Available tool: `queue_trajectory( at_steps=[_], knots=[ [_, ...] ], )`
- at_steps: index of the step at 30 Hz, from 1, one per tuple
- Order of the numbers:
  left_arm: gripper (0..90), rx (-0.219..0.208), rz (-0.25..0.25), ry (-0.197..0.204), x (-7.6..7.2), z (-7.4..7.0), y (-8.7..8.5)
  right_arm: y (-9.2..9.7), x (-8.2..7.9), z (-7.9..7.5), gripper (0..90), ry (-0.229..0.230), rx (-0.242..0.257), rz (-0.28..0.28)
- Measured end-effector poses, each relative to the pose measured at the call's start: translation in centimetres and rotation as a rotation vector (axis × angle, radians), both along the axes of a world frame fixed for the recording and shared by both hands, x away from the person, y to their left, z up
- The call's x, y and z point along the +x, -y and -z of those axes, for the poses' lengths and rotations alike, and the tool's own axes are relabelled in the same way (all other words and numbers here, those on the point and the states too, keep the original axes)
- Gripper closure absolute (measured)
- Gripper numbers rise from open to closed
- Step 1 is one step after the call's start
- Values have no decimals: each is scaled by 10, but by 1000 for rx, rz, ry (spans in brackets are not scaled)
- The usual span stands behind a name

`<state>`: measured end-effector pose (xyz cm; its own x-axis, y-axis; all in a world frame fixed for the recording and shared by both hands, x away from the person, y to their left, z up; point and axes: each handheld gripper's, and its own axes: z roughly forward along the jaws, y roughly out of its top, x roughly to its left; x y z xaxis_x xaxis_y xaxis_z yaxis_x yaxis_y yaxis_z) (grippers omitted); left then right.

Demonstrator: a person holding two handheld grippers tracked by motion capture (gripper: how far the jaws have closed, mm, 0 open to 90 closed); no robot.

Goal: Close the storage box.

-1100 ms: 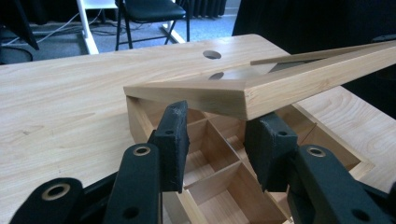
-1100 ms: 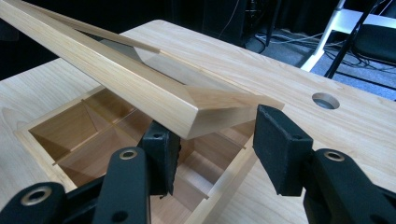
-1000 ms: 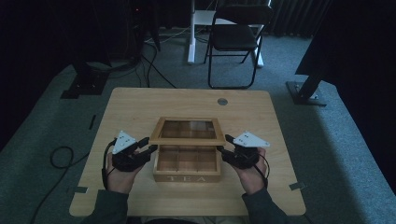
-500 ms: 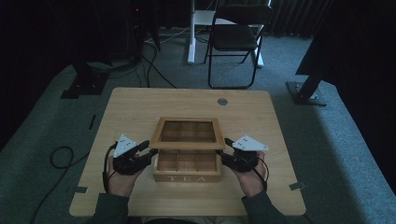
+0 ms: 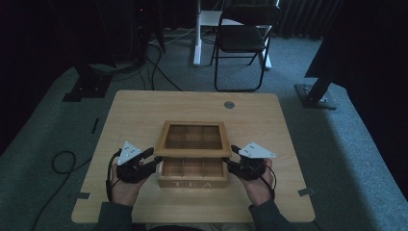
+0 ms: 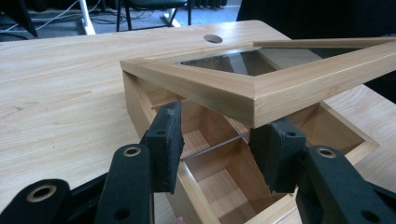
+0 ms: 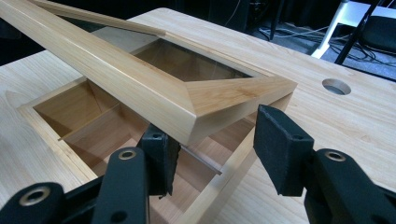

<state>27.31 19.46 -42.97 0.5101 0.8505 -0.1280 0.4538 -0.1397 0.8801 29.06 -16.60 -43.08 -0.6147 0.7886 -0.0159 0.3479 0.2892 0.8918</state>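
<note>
Two tongs flanking tea box, raised lid corners between open jaws

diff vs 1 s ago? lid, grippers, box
The left gripper has just been opening its jaws; they now stand apart at the lid's front corner without pinching it. The lid looks a little lower than before, though half raised over the tea box. The right gripper kept its place at the other corner, jaws apart. Box and table unchanged.

Half-raised lid over tea box
</note>
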Motion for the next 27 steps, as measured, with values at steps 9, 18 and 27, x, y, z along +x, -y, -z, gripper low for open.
queue_trajectory(
  at_steps=[9, 18, 27],
  knots=[
    [541, 4, -1, -8, -3, 5, 0, 1, -4, 6, 497, -17, 8, -1],
    [531, 11, 3, -26, -6, 13, 0, 0, -6, 14, 497, -34, 7, -4],
    [519, 20, 3, -40, -8, 21, -1, -2, -8, 21, 496, -49, -6, -14]
  ],
)
